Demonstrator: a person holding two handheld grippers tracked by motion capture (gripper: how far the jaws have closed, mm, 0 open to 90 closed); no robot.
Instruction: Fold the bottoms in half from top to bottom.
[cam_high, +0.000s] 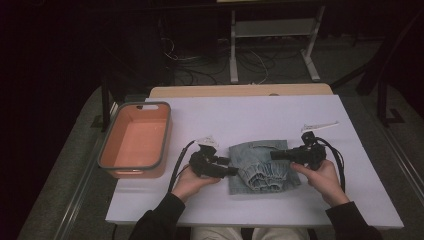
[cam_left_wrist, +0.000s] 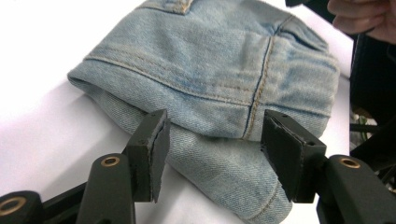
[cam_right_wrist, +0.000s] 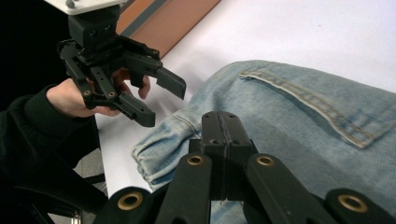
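Folded light-blue denim jeans (cam_high: 262, 165) (cam_left_wrist: 210, 70) (cam_right_wrist: 303, 121) lie on the white table (cam_high: 250, 115), a little in front of its middle. My left gripper (cam_high: 231, 166) (cam_left_wrist: 212, 144) is open at the jeans' left edge, its jaws standing either side of the folded hem with a wide gap. It also shows far off in the right gripper view, the left gripper (cam_right_wrist: 163, 105) open in a hand. My right gripper (cam_high: 272, 155) (cam_right_wrist: 224, 116) is shut, jaws pressed together, tip over the denim's right part; no cloth shows between them.
An orange bin with a grey rim (cam_high: 125, 107) stands empty at the table's left edge. A small white piece (cam_high: 320, 125) lies right of the jeans. Behind the table are a white metal stand (cam_high: 272, 30) and floor cables.
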